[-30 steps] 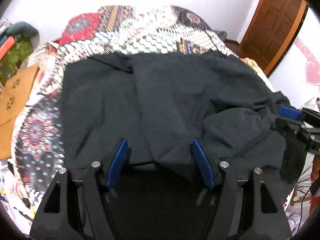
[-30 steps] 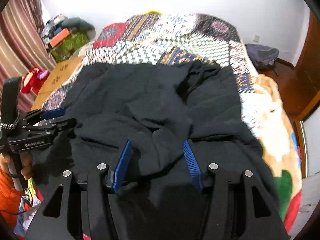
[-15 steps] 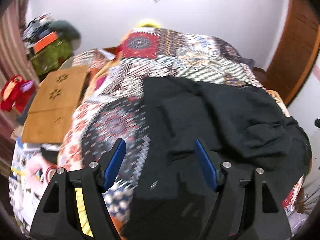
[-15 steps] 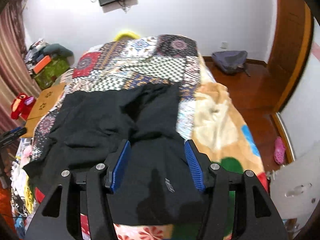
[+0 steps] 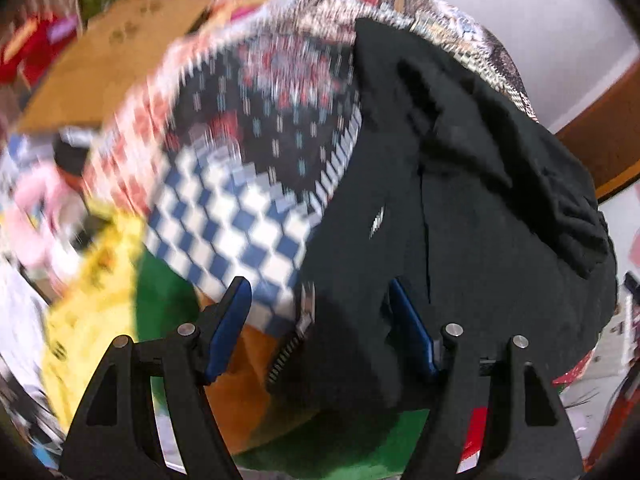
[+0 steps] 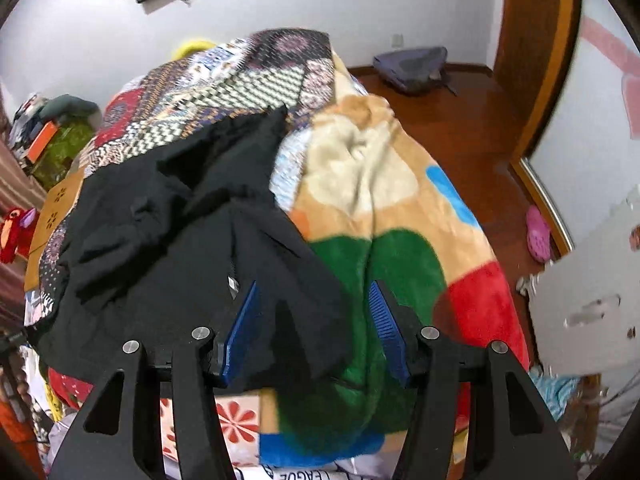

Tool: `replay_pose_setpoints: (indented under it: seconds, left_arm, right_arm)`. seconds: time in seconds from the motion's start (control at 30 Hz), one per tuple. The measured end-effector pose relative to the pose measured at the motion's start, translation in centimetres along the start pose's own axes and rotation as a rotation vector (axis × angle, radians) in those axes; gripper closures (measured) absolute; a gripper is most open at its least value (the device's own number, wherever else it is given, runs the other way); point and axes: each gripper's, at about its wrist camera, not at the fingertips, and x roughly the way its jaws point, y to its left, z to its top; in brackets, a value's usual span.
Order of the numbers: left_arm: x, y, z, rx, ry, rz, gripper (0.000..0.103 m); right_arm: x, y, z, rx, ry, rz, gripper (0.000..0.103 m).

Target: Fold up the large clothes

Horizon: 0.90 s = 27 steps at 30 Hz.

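- Plainly, the black garment (image 6: 168,240) lies bunched across the near part of the bed, on top of a patchwork quilt (image 6: 256,80), with its near edge spilling over the foot of the bed toward both cameras.
- From the left wrist view the same black garment (image 5: 460,208) fills the right half of the picture, and a zipper edge (image 5: 294,344) runs down its near corner.
- The left tool (image 5: 320,320) is spread wide, its blue pads apart; the garment's zippered corner sits in the gap between them, and neither pad can be seen pressing on it.
- The right tool (image 6: 314,320) is likewise released, pads well apart, with a flap of the garment's hem lying between them and draped over the bed's edge.
- To the right of the garment, a plush blanket (image 6: 380,208) in tan, green, red and blue covers the bed's right side and touches the garment along its edge.
- The left wrist picture is heavily blurred, so the quilt (image 5: 248,184) beside the garment there reads only as blue-and-white checks and red patterning, probably the same patchwork.
- A grey bag (image 6: 412,66) lies on the wooden floor (image 6: 480,140) beyond the bed, near the wall, and a pink clog (image 6: 538,234) sits by the right-hand wall.
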Motion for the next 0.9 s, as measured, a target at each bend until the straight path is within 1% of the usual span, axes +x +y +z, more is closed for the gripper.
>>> replay_pose_setpoints:
  seconds: [0.03,0.1,0.2,0.27,0.33,0.43,0.53,0.63,0.67,0.7,0.73,0.8,0.87,0.9]
  left_arm:
    - [0.3,0.2,-0.5,-0.021,0.005,-0.011,0.032]
    - [0.9,0.5,-1.4,-0.074,0.006,-0.038,0.026]
    - [1.1,1.0,-2.2,-0.133,0.0,-0.088,0.026]
    - [0.9,1.2,-2.5,-0.146,-0.002,-0.11,0.026]
    - [0.5,1.0,-2.7,-0.141,-0.002,-0.12,0.027]
    - [-0.4,0.4,-2.9,-0.114,-0.013,-0.108,0.032]
    - [-1.3,-0.1,-3.1,-0.099,-0.033,-0.099,0.04]
    - [-2.5,-0.5,-3.5,-0.078,-0.056,-0.092,0.054]
    - [-2.7,-0.5,-3.2,-0.064,-0.064,-0.083,0.062]
    - [-3.2,-1.0,-3.1,-0.036,-0.078,-0.065,0.067]
    - [-3.3,-1.0,-2.8,-0.024,-0.088,-0.065,0.068]
    - [-3.9,-1.7,-2.5,-0.01,-0.106,-0.06,0.073]
    - [-4.1,-2.0,-2.3,0.002,-0.119,-0.047,0.076]
    - [-4.5,-2.3,-2.2,0.009,-0.131,-0.044,0.077]
  right_arm:
    - [0.2,-0.2,-0.3,0.002,0.011,-0.001,0.05]
    - [0.5,-0.3,-0.8,-0.002,0.03,0.002,0.05]
    - [1.2,-0.2,-1.5,-0.015,0.052,0.017,0.05]
    - [1.5,-0.1,-1.8,-0.02,0.055,0.032,0.05]
    - [2.0,0.0,-1.8,-0.03,0.049,0.025,0.05]
    - [2.5,-0.5,-1.6,0.002,0.036,0.027,0.04]
    - [2.6,-1.3,-1.5,0.061,0.028,0.083,0.04]
    - [3.0,-1.7,-1.6,0.106,0.043,0.129,0.04]
    - [3.1,-1.7,-1.7,0.116,0.043,0.147,0.045]
    - [3.0,-1.7,-1.8,0.122,0.042,0.168,0.049]
    - [2.9,-1.6,-1.8,0.124,0.041,0.179,0.055]
    - [2.5,-1.2,-1.9,0.113,0.025,0.165,0.059]
    - [2.0,-0.7,-2.1,0.095,0.007,0.14,0.071]
    - [1.9,-0.6,-2.0,0.089,-0.002,0.133,0.073]
